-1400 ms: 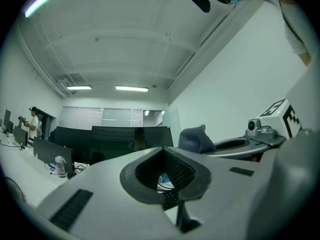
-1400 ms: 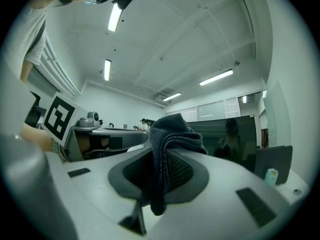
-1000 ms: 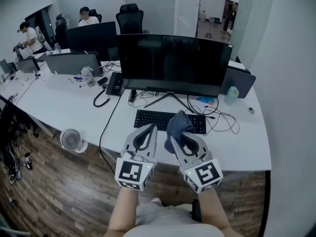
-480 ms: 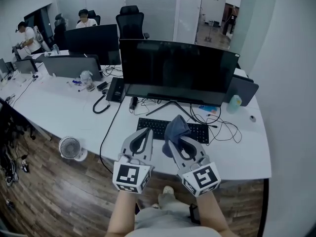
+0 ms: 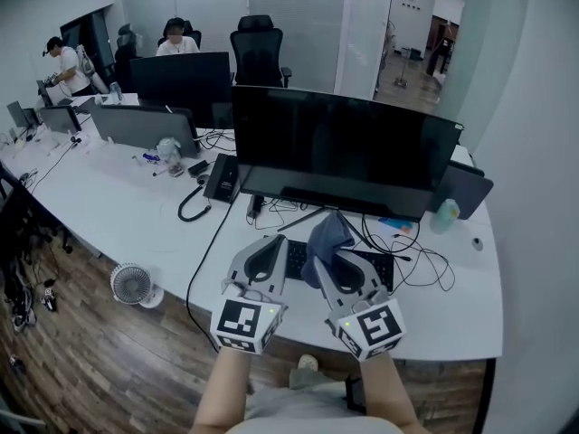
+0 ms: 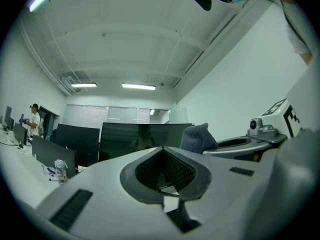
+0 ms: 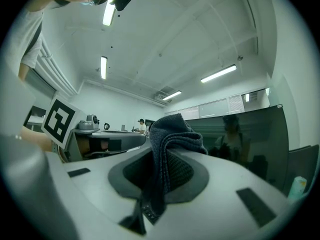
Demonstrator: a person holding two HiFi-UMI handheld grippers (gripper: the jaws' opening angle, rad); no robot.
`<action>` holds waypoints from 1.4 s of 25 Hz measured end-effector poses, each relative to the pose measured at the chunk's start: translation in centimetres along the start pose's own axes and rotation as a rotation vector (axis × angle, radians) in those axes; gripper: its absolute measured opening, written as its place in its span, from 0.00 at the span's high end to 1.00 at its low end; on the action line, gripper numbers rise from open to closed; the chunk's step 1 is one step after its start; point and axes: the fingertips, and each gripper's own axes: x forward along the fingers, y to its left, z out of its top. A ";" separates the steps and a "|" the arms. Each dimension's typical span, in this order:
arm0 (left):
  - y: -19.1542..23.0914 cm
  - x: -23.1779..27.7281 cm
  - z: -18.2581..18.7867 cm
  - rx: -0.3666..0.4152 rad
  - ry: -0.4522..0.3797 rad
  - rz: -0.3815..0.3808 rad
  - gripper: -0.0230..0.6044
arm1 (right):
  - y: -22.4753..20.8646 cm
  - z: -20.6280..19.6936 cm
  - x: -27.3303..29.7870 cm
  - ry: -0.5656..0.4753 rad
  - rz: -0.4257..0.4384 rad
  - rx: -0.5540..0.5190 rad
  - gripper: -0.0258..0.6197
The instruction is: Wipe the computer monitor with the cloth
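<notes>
A wide black monitor (image 5: 344,147) stands dark on the white desk (image 5: 118,211), and it also fills the middle of the left gripper view (image 6: 145,136) and the right side of the right gripper view (image 7: 255,134). A blue-grey cloth (image 5: 326,236) sticks up from my right gripper (image 5: 320,259), which is shut on it; the cloth (image 7: 172,139) hangs folded between the jaws. My left gripper (image 5: 275,240) is beside it, shut with nothing in it (image 6: 163,149). Both hover over the keyboard (image 5: 382,266), short of the screen.
A desk phone (image 5: 222,177) with a coiled cord and loose cables lie by the monitor's stand. A green bottle (image 5: 445,213) stands at the right. More monitors (image 5: 181,78), a chair (image 5: 258,48) and seated people are behind. A small fan (image 5: 133,283) sits on the wooden floor.
Both grippers have moved forward over the keyboard, closer to the monitor, which now looks larger and nearer. The cloth stays in the right gripper.
</notes>
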 end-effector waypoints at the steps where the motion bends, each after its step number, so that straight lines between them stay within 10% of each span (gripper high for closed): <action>1: 0.3 0.7 0.1 0.004 0.000 0.005 0.95 | -0.5 0.1 0.5 -0.005 0.005 0.000 0.86; 21: 5.7 8.2 -0.4 -0.002 0.017 0.102 0.95 | -6.6 0.2 7.7 -0.028 0.079 -0.019 0.86; 35: 13.8 8.8 0.9 0.016 -0.002 0.022 0.95 | -4.1 2.1 14.8 -0.043 -0.002 -0.046 0.86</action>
